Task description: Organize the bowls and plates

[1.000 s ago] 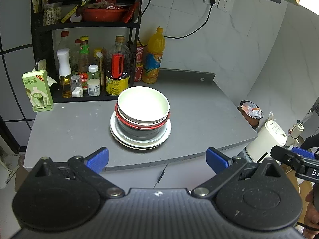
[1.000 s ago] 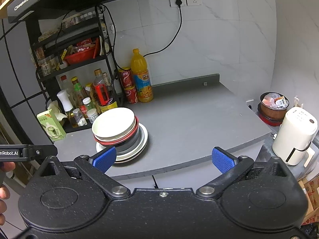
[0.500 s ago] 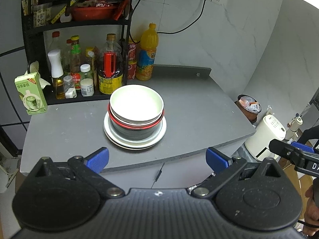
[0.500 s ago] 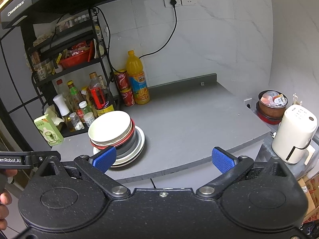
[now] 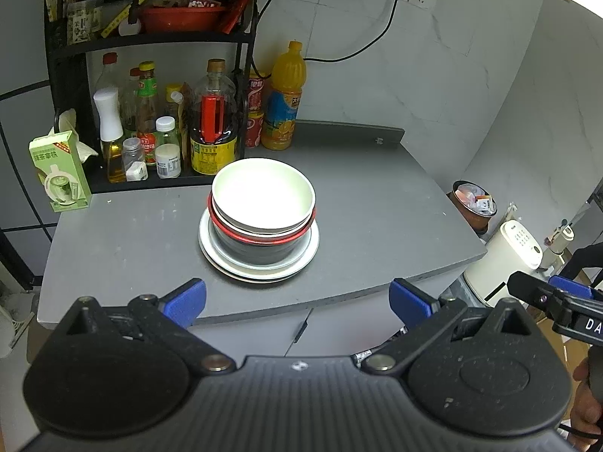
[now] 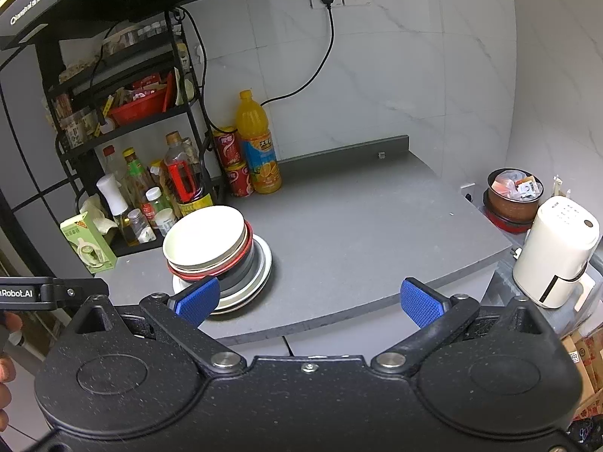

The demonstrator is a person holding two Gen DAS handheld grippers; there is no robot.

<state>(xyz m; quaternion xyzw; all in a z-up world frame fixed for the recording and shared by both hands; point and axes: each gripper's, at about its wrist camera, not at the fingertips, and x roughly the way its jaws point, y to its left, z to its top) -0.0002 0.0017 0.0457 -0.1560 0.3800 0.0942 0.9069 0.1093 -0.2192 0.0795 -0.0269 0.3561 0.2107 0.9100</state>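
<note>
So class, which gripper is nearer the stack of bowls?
Left, though not by much. The left gripper faces the stack of bowls squarely; the right gripper sits off to its right side.

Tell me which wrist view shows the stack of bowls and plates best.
The left wrist view: the stack sits centred and unobstructed, showing the white bowl, the red-rimmed bowl beneath it and the plates. In the right wrist view the stack sits off to the left, and the right gripper's blue finger covers its near edge.
</note>
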